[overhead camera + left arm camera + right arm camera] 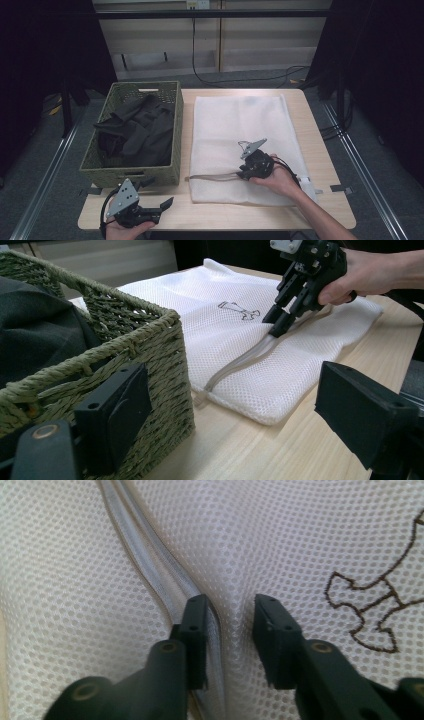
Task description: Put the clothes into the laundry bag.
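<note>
L claw wide open, R claw slightly apart.

— What colour is the mesh bag?
— White, honeycomb-holed, with a grey zip and a brown outline motif.
— And the basket?
— Olive-green weave, holding black cloth. The bench is pale wood.

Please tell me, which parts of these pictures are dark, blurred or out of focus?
High view: surroundings nearly black, table evenly lit. Left gripper view: own left claw looms blurred, basket sharp. Right gripper view: mesh bag soft, right claw slightly blurred.
</note>
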Available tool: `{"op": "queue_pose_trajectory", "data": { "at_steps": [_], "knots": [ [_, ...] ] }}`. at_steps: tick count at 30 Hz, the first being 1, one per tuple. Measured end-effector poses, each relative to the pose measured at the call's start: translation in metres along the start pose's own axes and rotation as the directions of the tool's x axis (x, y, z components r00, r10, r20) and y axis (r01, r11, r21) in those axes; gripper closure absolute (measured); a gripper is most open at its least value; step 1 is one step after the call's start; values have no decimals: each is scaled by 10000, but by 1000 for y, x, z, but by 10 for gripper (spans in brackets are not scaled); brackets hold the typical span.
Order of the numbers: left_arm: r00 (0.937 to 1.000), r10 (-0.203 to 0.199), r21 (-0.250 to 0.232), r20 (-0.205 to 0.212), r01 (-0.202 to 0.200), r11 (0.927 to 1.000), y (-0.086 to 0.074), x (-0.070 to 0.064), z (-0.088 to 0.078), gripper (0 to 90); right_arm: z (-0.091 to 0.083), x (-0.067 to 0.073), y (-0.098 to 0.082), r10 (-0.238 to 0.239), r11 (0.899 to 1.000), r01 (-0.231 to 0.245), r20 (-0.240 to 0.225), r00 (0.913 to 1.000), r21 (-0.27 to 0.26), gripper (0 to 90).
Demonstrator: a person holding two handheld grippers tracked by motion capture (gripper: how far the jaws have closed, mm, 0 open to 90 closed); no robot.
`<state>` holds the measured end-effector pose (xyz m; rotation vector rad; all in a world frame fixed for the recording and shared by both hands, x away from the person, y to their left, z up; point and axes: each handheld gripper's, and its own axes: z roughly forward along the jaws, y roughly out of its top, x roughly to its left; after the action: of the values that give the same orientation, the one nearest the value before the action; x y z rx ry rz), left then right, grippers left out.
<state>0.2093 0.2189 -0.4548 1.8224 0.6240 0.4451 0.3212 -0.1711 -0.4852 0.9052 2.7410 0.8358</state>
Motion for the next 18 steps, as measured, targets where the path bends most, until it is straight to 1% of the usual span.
{"op": "queue_pose_trajectory", "data": {
  "at_steps": [1, 2, 3, 5, 6, 7, 8, 10, 11, 12, 14, 16, 18],
  "knots": [
    [10000, 25, 27, -20, -24, 10000, 0, 0, 0, 142, 0, 0, 0, 0, 10000, 0, 0, 10000, 0, 739],
    [10000, 37, 80, -84, -37, 10000, 0, 0, -1, 143, 0, -2, 0, -59, 10000, 59, 89, 9999, -13, 777],
    [10000, 22, 76, -80, -21, 10000, 0, -1, -1, 143, 0, -2, 0, 41, 10000, -41, 20, 10000, -51, 794],
    [9999, 44, 86, -95, -43, 10000, 1, -1, -2, 143, 0, -2, 0, 86, 10000, -86, 133, 9999, -35, 813],
    [9999, 4, 48, -125, -4, 10000, 1, -1, -2, 145, -1, -2, 0, 288, 9996, -287, 136, 9995, -60, 818],
    [9999, -9, 50, -136, 10, 10000, 1, -1, -1, 145, 0, -4, -1, 221, 9994, -219, 84, 9997, -258, 822],
    [9999, -34, -8, -113, 34, 10000, 1, -1, -1, 145, -1, -4, -1, 434, 9986, -433, 7, 9991, -316, 828],
    [9999, 27, -10, -125, -27, 10000, 1, 0, -2, 145, -2, -5, -2, 464, 9976, -465, -46, 9989, -509, 834],
    [9999, 31, -5, -131, -31, 10000, 1, 1, -2, 145, -5, -6, -2, 621, 9960, -626, -109, 9980, -645, 832],
    [9999, 41, -9, -148, -41, 10000, 1, 0, -3, 145, -9, -7, -1, 718, 9926, -738, -242, 9971, -964, 858],
    [9999, -11, -35, -165, 11, 10000, 1, 0, -3, 145, -10, -7, -1, 781, 9911, -796, -186, 9968, -1067, 858],
    [9998, 23, -7, -176, -24, 10000, 1, 0, -2, 145, -17, -9, 0, 885, 9857, -920, -303, 9956, -1411, 870],
    [9999, 48, -5, -156, -48, 10000, 1, 0, -2, 145, -18, -9, 0, 947, 9858, -977, -281, 9951, -1367, 872]
  ]
}}
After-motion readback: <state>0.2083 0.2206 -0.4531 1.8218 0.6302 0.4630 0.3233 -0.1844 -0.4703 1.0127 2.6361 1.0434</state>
